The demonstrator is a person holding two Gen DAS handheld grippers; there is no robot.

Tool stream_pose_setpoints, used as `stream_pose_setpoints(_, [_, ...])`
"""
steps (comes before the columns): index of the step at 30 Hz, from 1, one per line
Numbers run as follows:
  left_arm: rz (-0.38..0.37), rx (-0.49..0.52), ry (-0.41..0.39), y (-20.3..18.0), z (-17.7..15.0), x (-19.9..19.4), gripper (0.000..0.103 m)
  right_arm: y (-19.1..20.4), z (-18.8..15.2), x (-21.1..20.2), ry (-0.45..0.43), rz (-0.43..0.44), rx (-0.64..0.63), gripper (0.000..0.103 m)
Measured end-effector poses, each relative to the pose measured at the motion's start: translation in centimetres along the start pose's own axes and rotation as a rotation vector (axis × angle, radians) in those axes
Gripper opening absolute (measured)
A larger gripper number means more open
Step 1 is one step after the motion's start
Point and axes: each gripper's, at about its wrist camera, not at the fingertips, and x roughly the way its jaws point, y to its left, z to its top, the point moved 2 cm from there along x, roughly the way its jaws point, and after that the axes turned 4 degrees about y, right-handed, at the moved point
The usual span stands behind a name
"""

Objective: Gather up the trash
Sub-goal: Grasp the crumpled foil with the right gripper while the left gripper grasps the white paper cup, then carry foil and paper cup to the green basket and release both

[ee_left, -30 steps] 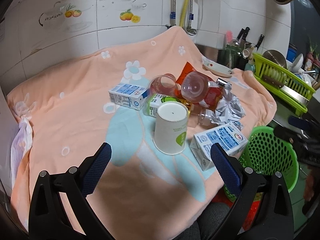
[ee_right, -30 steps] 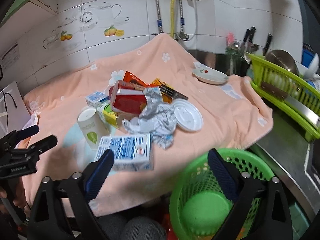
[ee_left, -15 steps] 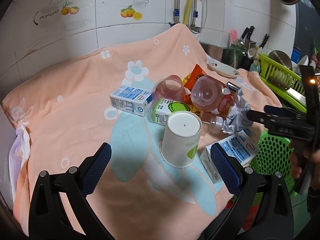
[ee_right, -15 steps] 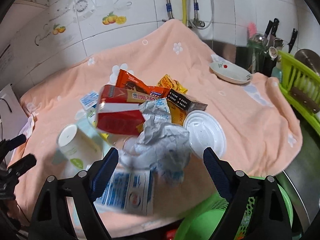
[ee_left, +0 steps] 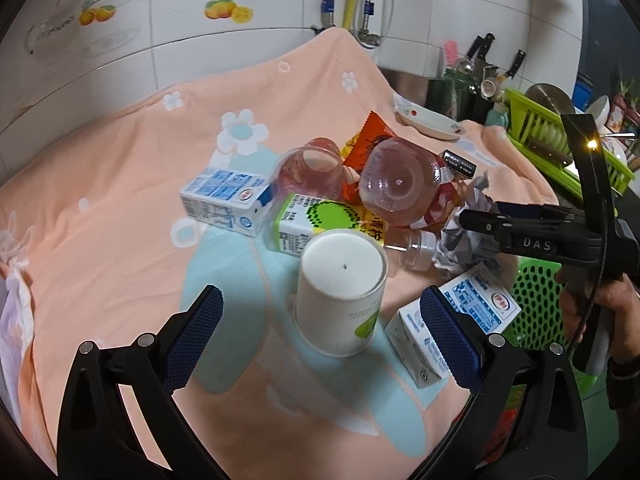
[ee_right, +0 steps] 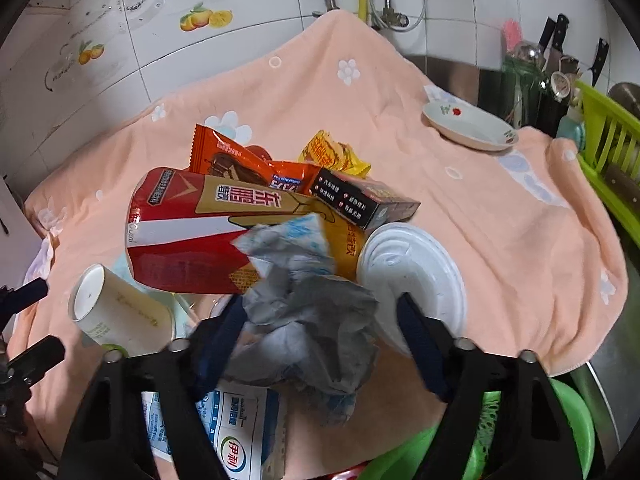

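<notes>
1. Your right gripper (ee_right: 320, 332) is closing with the crumpled paper wad (ee_right: 308, 320) between its fingers. The left pad looks to be at the paper's edge, but the right pad stands clear of it, so nothing is clamped yet.
2. In the right wrist view the wad sits at 6 o'clock of the pile, touching the red bottle (ee_right: 188, 232) at its 10 o'clock and the white plastic lid (ee_right: 420, 272) at its 3 o'clock. Keep the right finger inside the lid's rim, or you will likely drag the lid along.
3. Squeeze at the wad's thick middle, not the loose corner; crumpled paper gives, so close well in before lifting.
4. The green basket (ee_right: 568, 420) lies at 5 o'clock, just below the cloth's edge: lift straight, then swing over there.
5. Your left gripper (ee_left: 320, 332) hangs with fingers wide apart and empty, the upturned paper cup (ee_left: 342, 292) just ahead at 12 o'clock. Hold it clear of the right arm's path.
</notes>
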Motion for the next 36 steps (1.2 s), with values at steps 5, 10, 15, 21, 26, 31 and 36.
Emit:
stream_pose_setpoints(5, [-0.033,0.008,0.007,-0.4,0.4,1.1,0.097,-0.2,-0.1,-0.5,-0.022,0.022,0.018,0.04])
stream_pose_setpoints(10, [-0.064,0.012,0.01,-0.6,0.6,2.0,0.094,-0.3,-0.1,-1.7,-0.053,0.039,0.025,0.025])
stream_pose_setpoints(15, [-0.085,0.01,0.015,-0.4,0.7,2.9,0.08,-0.1,-0.4,-3.2,-0.09,0.035,0.014,0.02])
stream_pose_setpoints(21, [-0.128,-0.002,0.034,-0.4,0.7,3.8,0.058,-0.3,-0.3,-5.0,-0.122,0.033,0.013,0.018])
stream_pose_setpoints(26, [-0.122,-0.009,0.024,-0.1,0.8,3.8,0.056,-0.6,-0.3,-6.4,-0.155,0.028,0.017,0.017])
stream_pose_setpoints(31, [-0.107,-0.03,-0.004,0.7,1.0,2.4,0.056,-1.0,-0.4,-8.4,-0.196,0.021,0.026,0.017])
stream_pose_setpoints(36, [-0.1,-0.044,-0.037,1.3,1.3,0.5,0.056,-1.8,-1.1,-11.4,-0.248,0.011,0.043,0.017])
